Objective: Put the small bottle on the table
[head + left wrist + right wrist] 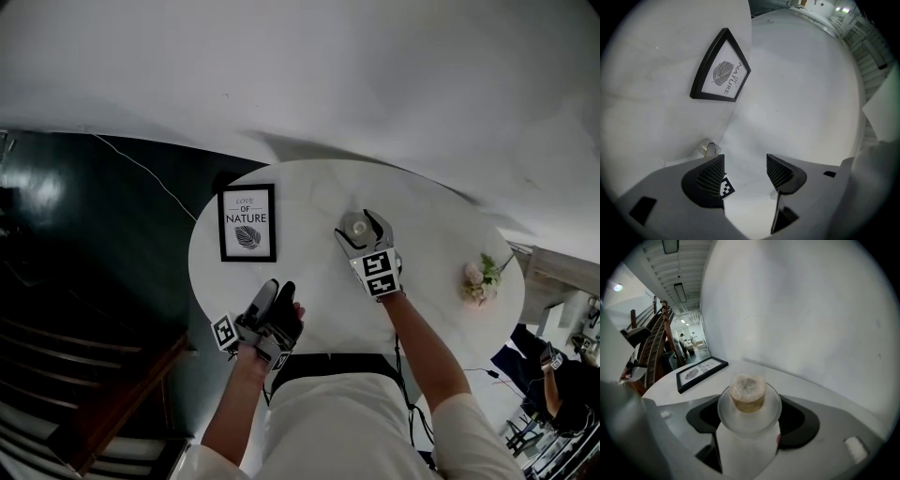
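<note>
I'm watching the right gripper (362,229) clamping the small bottle (749,414) between its two dark jaws, over the middle of the round white bench (309,192). In the right gripper view the jaws are pressing against both sides of the bottle's pale body, and its cork (747,392) is pointing up. In the head view the bottle is sitting well inside the bench's rim, to the right of the framed leaf picture (247,222). I'm not able to tell whether its base is touching the surface or hanging just above it. The left gripper (746,172) is hovering at the near edge of the bench, released. Its jaws are standing apart with nothing between them, only white surface showing through the gap. It is pointing roughly toward the picture, which is lying flat on the bench's left side. A small bunch of pale flowers (480,278) is resting near the right rim, well apart from both grippers.
</note>
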